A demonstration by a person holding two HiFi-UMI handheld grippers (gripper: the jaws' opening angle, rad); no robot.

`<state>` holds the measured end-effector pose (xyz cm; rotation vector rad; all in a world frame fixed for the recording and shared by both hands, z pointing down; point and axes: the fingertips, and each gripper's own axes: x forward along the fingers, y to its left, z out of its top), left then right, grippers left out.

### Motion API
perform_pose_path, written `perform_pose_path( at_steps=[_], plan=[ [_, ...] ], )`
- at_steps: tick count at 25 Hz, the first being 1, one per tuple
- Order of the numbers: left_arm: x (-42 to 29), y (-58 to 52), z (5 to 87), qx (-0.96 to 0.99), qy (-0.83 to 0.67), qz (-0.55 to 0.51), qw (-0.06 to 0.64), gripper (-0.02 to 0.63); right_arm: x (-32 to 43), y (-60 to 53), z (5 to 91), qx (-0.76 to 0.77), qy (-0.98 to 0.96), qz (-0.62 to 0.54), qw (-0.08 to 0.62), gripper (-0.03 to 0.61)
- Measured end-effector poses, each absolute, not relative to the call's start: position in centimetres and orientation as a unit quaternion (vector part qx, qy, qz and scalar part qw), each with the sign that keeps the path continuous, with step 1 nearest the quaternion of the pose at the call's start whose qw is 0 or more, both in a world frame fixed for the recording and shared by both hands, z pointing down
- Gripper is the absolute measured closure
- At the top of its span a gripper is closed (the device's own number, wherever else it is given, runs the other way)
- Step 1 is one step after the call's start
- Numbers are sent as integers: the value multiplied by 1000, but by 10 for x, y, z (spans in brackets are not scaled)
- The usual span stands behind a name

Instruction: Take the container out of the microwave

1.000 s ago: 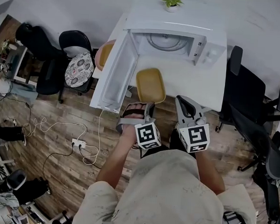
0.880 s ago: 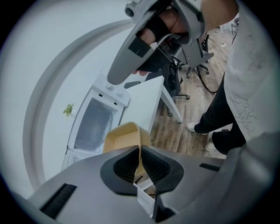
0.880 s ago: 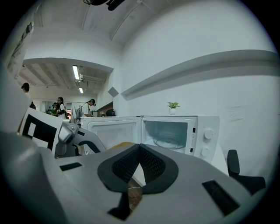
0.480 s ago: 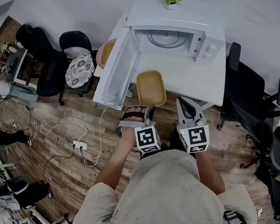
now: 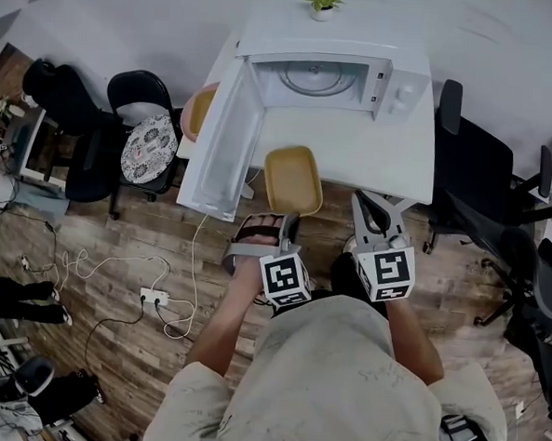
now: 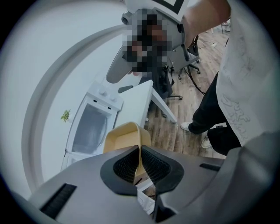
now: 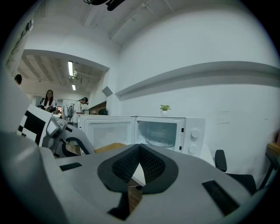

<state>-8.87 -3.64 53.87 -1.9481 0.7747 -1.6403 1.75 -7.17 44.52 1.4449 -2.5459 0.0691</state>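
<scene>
Left gripper (image 5: 290,218) tight on rim of yellow container (image 5: 293,177), outside open microwave (image 5: 401,83).

The microwave (image 5: 331,78) sits at the back of the table (image 5: 391,166), with a plant (image 5: 322,1) on top. Its door (image 5: 220,151) sticks out to your left. The container (image 5: 292,180) is in front of it, at the table's near edge, in your left gripper (image 5: 290,220). 1 chair (image 5: 152,142) stands on each side.

no legible text, labels or numbers
</scene>
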Motion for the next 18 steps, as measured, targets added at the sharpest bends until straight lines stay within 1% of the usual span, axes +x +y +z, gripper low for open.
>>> perform_pose_path(
  at_steps=[9,18],
  plan=[
    [-88,-32,542,-712,277,-598,240,588,42,-68,442,536,-839,14,95,563],
    [-93,-31,547,-708,278,-605,237,586,34,-69,444,525,-845,14,99,563]
  ],
)
